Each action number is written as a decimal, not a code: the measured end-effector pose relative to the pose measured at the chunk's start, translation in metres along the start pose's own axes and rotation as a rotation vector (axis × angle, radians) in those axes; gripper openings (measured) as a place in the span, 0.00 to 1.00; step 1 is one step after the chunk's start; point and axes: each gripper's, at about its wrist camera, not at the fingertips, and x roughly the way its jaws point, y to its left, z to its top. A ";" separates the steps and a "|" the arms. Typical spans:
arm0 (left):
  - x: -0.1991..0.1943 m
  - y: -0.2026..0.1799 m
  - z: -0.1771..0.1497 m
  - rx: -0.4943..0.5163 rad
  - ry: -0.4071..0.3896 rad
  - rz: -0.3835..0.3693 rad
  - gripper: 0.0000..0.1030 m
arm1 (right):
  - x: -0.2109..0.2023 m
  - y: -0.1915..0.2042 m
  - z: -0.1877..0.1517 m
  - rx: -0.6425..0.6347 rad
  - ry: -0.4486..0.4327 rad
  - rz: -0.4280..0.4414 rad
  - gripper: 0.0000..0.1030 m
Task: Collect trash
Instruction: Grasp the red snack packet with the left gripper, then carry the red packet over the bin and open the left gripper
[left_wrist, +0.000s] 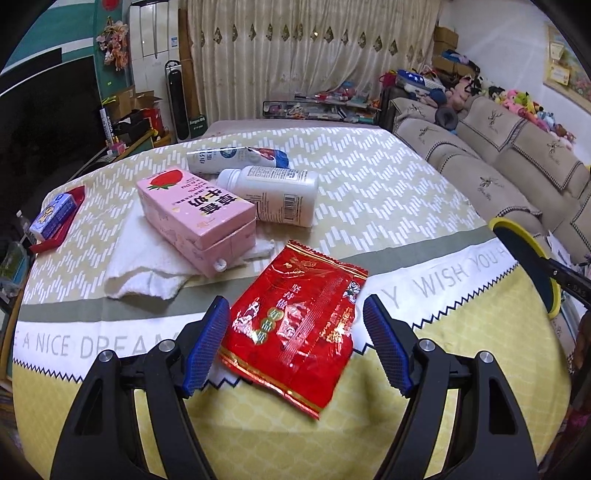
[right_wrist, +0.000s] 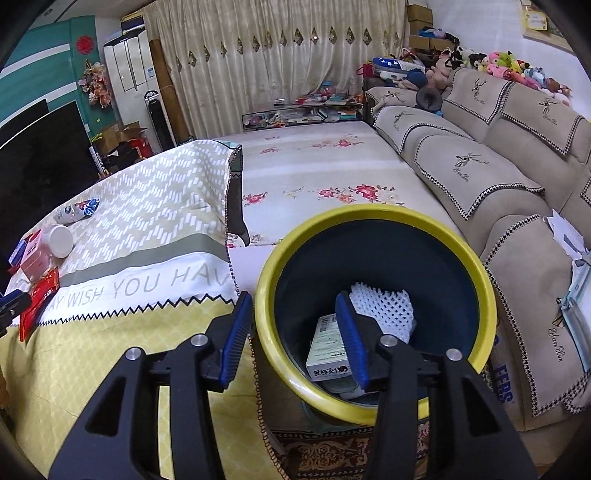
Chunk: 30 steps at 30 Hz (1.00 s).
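Observation:
A red snack wrapper (left_wrist: 295, 325) lies flat on the tablecloth between the blue pads of my open left gripper (left_wrist: 295, 339), not gripped. Behind it lie a pink strawberry milk carton (left_wrist: 195, 214) on a white towel (left_wrist: 144, 258), a white pill bottle (left_wrist: 273, 194) and a squashed white-and-blue bottle (left_wrist: 236, 157). My right gripper (right_wrist: 291, 332) is shut on the yellow rim (right_wrist: 264, 325) of a dark bin (right_wrist: 376, 266), one finger inside and one outside. The bin holds a small box (right_wrist: 327, 349) and white foam netting (right_wrist: 384, 310). The wrapper also shows in the right wrist view (right_wrist: 38, 302).
A blue carton in a red tray (left_wrist: 55, 218) sits at the table's left edge. A beige sofa (right_wrist: 498, 184) with plush toys runs along the right. A floral bed cover (right_wrist: 314, 173) lies beyond the tablecloth. A dark TV (right_wrist: 40, 155) stands at left.

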 end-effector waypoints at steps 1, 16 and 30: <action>0.003 0.001 0.002 0.005 0.006 0.000 0.75 | 0.000 0.000 0.000 0.001 0.002 0.002 0.44; 0.025 0.001 0.005 0.016 0.065 0.019 0.56 | 0.006 -0.006 -0.001 0.019 0.017 0.022 0.45; -0.009 -0.012 0.006 0.007 0.006 -0.005 0.36 | 0.000 -0.010 -0.001 0.030 0.006 0.034 0.45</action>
